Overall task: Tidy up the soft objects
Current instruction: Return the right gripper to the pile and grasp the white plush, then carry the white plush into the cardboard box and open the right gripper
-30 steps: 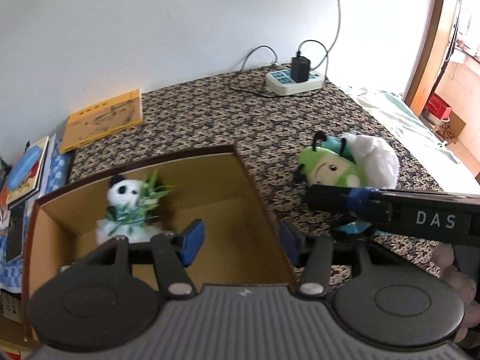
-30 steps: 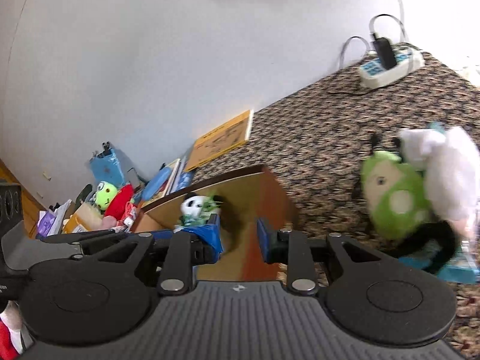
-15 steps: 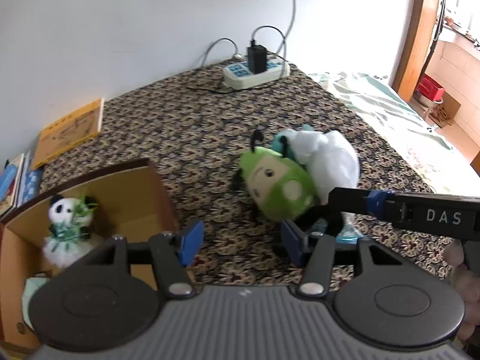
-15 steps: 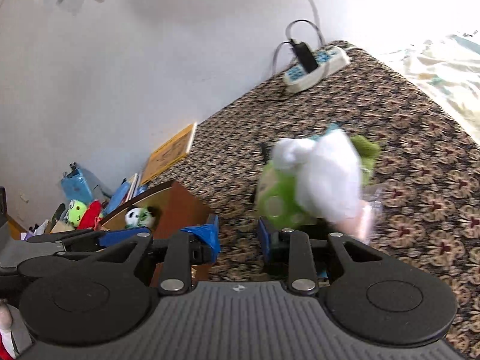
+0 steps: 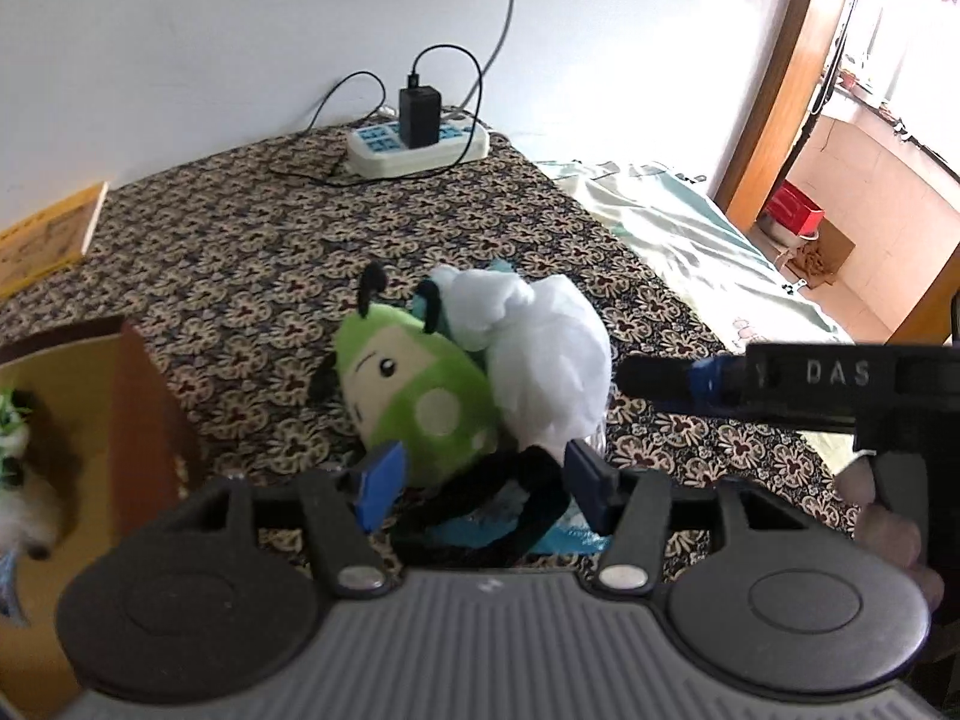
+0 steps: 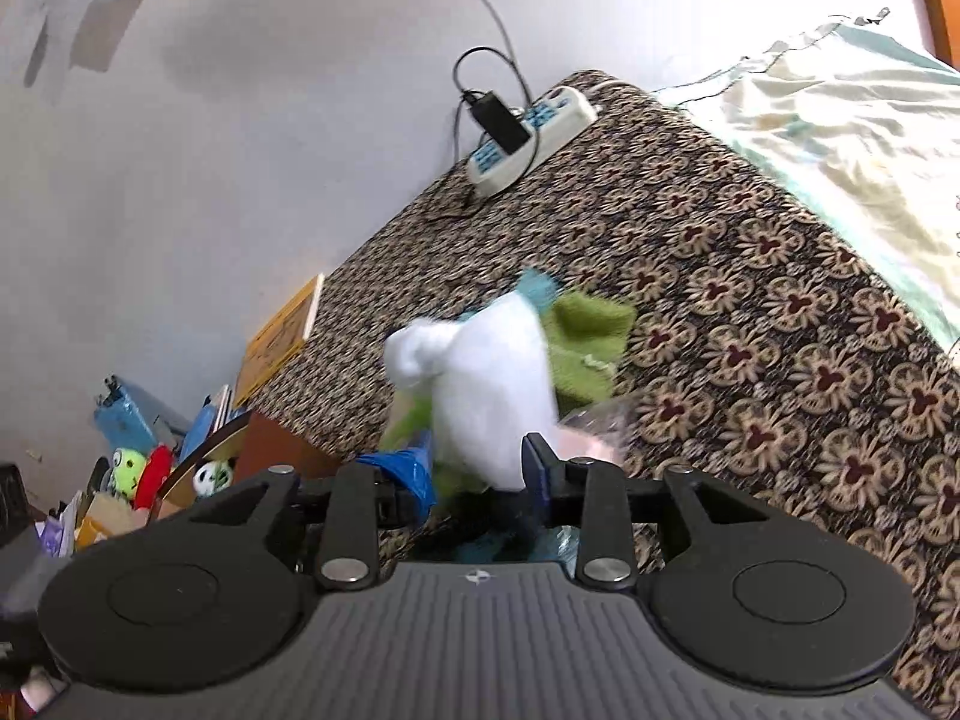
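Note:
A green plush toy point(image 5: 414, 396) with black feelers lies on the patterned cloth, with a white soft bundle point(image 5: 546, 360) leaning on its right side. My left gripper point(image 5: 480, 480) is open, its blue pads just in front of the plush. My right gripper point(image 6: 477, 468) is open, with the white bundle point(image 6: 492, 384) between its pads. The right gripper's finger point(image 5: 708, 381) also shows in the left wrist view, beside the bundle. A panda plush point(image 5: 18, 462) sits in the cardboard box point(image 5: 144, 396) at the left.
A power strip point(image 5: 414, 144) with a charger and cables lies at the back by the wall. A yellow book point(image 5: 48, 237) lies back left. A pale sheet point(image 5: 708, 252) covers the bed to the right. More toys and clutter point(image 6: 138, 468) sit beyond the box.
Both grippers have moved from the box to the right, toward the green plush and white bundle. The box has slid to the left edge of the views. The toys look closer.

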Motion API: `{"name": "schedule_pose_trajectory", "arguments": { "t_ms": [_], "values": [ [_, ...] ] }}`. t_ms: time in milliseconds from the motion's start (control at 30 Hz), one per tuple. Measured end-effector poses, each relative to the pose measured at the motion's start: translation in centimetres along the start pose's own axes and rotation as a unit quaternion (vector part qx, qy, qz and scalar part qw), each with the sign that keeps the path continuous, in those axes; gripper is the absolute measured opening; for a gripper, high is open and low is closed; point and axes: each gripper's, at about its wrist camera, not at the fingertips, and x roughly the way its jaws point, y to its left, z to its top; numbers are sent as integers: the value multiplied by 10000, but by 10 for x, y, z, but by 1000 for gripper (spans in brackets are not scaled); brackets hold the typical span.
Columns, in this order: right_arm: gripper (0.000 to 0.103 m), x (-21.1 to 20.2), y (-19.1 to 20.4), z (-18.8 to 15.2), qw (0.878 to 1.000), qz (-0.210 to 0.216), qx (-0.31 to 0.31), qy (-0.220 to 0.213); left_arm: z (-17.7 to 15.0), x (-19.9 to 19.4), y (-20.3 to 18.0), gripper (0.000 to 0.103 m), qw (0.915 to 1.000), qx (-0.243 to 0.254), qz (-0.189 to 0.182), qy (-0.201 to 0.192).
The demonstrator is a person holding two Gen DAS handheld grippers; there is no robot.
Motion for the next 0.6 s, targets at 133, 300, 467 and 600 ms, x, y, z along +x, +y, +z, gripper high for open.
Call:
{"name": "schedule_pose_trajectory", "arguments": {
  "t_ms": [133, 300, 467, 600],
  "values": [
    [17, 10, -10, 14, 10000, 3, 67, 8, 11, 13, -9, 60, 9997, 147, -162, -118],
    [17, 30, -22, 30, 9993, 106, 338, 110, 25, 40, -18, 61, 9990, 254, -321, -199],
    [18, 48, -33, 35, 9962, 420, 706, 275, 31, 65, -14, 61, 9982, 94, -597, 21],
    [12, 56, -32, 36, 9956, 593, 586, 432, 34, 72, -15, 34, 9980, 84, -621, 38]
  ]
}}
